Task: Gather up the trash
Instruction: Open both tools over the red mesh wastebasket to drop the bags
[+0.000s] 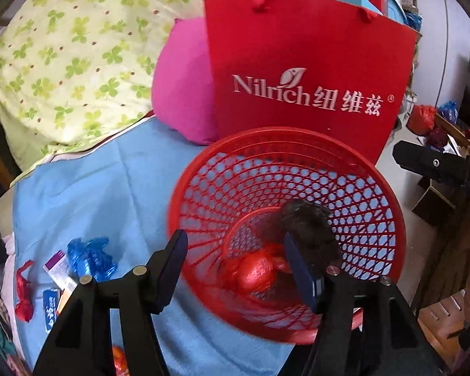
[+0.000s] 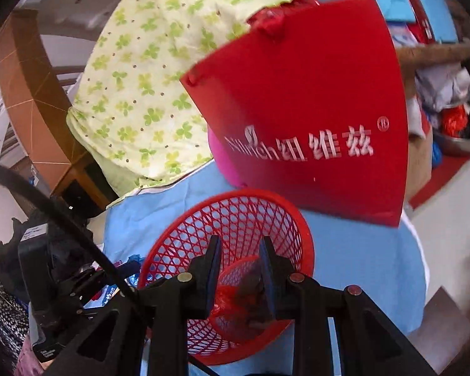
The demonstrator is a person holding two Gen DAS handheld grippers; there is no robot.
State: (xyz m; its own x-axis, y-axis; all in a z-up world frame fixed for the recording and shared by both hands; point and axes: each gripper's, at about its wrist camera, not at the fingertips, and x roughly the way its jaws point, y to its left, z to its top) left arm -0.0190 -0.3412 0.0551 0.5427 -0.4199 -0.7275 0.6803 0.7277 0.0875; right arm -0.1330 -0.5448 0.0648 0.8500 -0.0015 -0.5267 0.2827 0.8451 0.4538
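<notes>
A red mesh wastebasket [image 1: 369,194] stands on a blue cloth; it also shows in the right wrist view [image 2: 178,244]. Inside it lie a red crumpled wrapper [image 1: 257,271] and a dark blurred clump [image 1: 307,216]. My left gripper [image 1: 235,257] is open and empty over the basket's mouth. My right gripper [image 2: 239,261] is open and empty, also above the basket. On the cloth to the left lie a blue crumpled wrapper [image 1: 91,257], a red wrapper scrap [image 1: 23,291], a small purple-and-white box [image 1: 59,269] and a blue packet [image 1: 50,308].
A red paper bag printed Nilrich [image 1: 310,72] stands behind the basket, with a pink cushion [image 1: 181,84] and a green clover quilt [image 1: 65,56] to its left. The right gripper's black body [image 1: 438,166] shows at the right. Floor clutter lies beyond.
</notes>
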